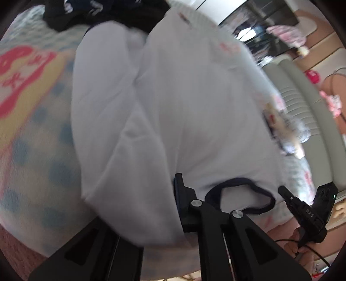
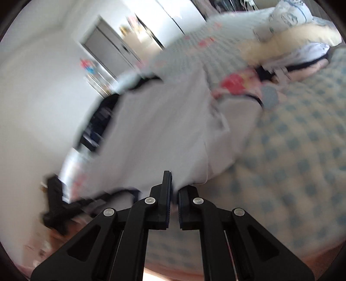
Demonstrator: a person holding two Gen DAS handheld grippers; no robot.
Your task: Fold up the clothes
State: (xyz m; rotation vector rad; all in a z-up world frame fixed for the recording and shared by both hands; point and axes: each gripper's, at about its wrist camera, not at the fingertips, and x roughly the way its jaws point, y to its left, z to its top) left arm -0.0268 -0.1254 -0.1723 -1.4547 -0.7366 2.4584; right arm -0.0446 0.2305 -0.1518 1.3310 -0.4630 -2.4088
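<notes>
A white T-shirt [image 1: 173, 103] with a dark-trimmed neckline [image 1: 240, 196] is held up above a bed covered by a blue-checked sheet [image 2: 292, 164]. In the left wrist view the cloth is draped over the left gripper [image 1: 177, 207], whose one visible finger [image 1: 180, 194] is pressed into the fabric (the other finger is hidden, so its grip cannot be told). In the right wrist view the shirt's edge is pinched between the nearly closed fingers of the right gripper [image 2: 174, 194]. A pile of dark clothes [image 1: 103, 13] is seen beyond the shirt, and pillows [image 2: 287, 28] lie at the bed's far end.
</notes>
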